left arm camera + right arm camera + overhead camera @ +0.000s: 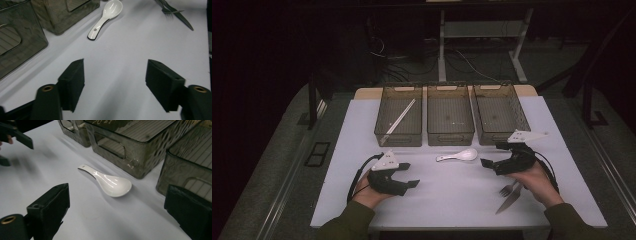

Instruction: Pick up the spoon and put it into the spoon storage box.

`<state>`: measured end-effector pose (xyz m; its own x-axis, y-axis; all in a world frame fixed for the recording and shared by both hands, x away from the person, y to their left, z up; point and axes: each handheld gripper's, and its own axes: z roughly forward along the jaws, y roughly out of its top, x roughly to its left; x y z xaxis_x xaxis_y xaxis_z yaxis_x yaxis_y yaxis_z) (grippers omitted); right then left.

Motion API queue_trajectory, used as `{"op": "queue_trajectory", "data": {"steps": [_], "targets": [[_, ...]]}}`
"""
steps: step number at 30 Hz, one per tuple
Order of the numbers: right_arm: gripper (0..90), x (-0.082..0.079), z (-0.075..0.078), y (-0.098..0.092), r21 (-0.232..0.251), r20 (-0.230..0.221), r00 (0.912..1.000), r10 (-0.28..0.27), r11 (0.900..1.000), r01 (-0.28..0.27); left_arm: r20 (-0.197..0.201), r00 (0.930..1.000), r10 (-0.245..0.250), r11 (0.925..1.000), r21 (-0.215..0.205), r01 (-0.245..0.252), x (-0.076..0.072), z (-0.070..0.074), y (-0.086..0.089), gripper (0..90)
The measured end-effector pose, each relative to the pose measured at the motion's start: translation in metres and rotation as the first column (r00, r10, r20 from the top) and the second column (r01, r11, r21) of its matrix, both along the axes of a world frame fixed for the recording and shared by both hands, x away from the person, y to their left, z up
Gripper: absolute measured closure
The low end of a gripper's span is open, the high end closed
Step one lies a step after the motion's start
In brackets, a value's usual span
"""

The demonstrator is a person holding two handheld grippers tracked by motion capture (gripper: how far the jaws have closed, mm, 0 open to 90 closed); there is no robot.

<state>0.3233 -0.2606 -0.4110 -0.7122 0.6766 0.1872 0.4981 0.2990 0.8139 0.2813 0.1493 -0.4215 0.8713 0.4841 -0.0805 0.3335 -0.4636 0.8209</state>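
On the white table [452, 195] lies a glossy white ceramic spoon [110, 183]; both claws gape wide, empty.

a glossy white ceramic spoon [110, 183] lies flat, bowl up, just ahead of the right claw's [117, 212] spread jaws, untouched.

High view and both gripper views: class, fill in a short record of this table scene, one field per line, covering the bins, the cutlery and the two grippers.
bins: three clear bins in a row at the table's far side
left bin: holds chopsticks
spoon: white, on the table before the middle bin
fork and knife: together by the right hand
left gripper: open, nothing between its jaws
right gripper: open, facing the spoon
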Motion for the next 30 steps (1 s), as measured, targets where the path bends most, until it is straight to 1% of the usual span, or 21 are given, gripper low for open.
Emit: {"op": "queue_trajectory", "data": {"steps": [2,3,4,5,7,8,10,12,13,15,17,18,19,21,28,30], "targets": [[6.2,0.006,0.000,0.003,-0.009,-0.002,1.0000,0.003,1.000,-0.003,0.007,0.9999,0.014,0.9998,-0.015,-0.014,-0.004,0.000,0.003,27.3],[6.3,0.009,0.000,0.005,-0.012,-0.009,0.9999,0.005,1.000,-0.005,0.011,0.9998,0.017,0.9997,-0.015,-0.017,-0.005,0.000,0.006,24.3],[7.2,0.012,0.000,0.007,-0.013,-0.017,0.9998,0.004,1.000,-0.005,0.004,0.9996,0.027,0.9994,-0.023,-0.027,-0.007,-0.001,0.007,21.6],[10.1,0.014,0.000,0.008,-0.018,-0.021,0.9998,0.006,1.000,-0.006,0.000,0.9995,0.033,0.9990,-0.031,-0.033,-0.007,-0.002,0.008,19.3],[13.7,0.019,-0.001,0.010,-0.020,-0.031,0.9994,0.014,1.000,-0.014,-0.008,0.9989,0.046,0.9986,-0.027,-0.046,-0.008,-0.003,0.011,13.6],[14.1,0.022,-0.001,0.011,-0.020,-0.037,0.9992,0.015,1.000,-0.016,-0.006,0.9988,0.049,0.9983,-0.032,-0.049,-0.009,-0.004,0.012,12.7],[15.1,0.026,-0.001,0.015,-0.038,-0.047,0.9988,0.011,0.999,-0.013,-0.002,0.9982,0.060,0.9974,-0.039,-0.060,-0.011,-0.004,0.014,10.0],[18.0,0.032,-0.003,0.017,-0.039,-0.066,0.9978,0.012,0.999,-0.014,-0.013,0.9978,0.066,0.9970,-0.041,-0.066,-0.011,-0.005,0.015,3.1],[19.0,0.035,-0.004,0.018,-0.044,-0.075,0.9971,0.017,0.999,-0.020,-0.019,0.9977,0.064,0.9972,-0.038,-0.065,-0.010,-0.006,0.015,1.9],[21.3,0.040,-0.007,0.022,-0.052,-0.089,0.9957,0.024,0.998,-0.029,-0.022,0.9974,0.069,0.9972,-0.028,-0.069,-0.009,-0.007,0.015,0.4],[22.4,0.045,-0.008,0.026,-0.058,-0.103,0.9943,0.029,0.998,-0.035,-0.034,0.9968,0.073,0.9970,-0.026,-0.074,-0.008,-0.008,0.015,0.0],[23.3,0.047,-0.008,0.029,-0.068,-0.104,0.9941,0.032,0.997,-0.039,-0.035,0.9962,0.080,0.9966,-0.020,-0.080,-0.008,-0.008,0.015,0.0],[24.7,0.049,-0.009,0.031,-0.066,-0.106,0.9938,0.033,0.997,-0.040,-0.038,0.9959,0.082,0.9964,-0.020,-0.083,-0.008,-0.008,0.015,0.0],[27.1,0.053,-0.011,0.033,-0.060,-0.115,0.9926,0.039,0.997,-0.046,-0.050,0.9959,0.075,0.9969,-0.021,-0.076,-0.008,-0.008,0.015,0.0],[36.8,0.060,-0.021,0.040,-0.099,-0.148,0.9879,0.047,0.993,-0.062,-0.062,0.9968,0.050,0.9987,-0.007,-0.051,-0.007,-0.010,0.015,0.0],[40.2,0.062,-0.024,0.040,-0.099,-0.159,0.9858,0.056,0.992,-0.072,-0.064,0.9967,0.049,0.9988,-0.004,-0.049,-0.007,-0.010,0.015,0.0]]}}
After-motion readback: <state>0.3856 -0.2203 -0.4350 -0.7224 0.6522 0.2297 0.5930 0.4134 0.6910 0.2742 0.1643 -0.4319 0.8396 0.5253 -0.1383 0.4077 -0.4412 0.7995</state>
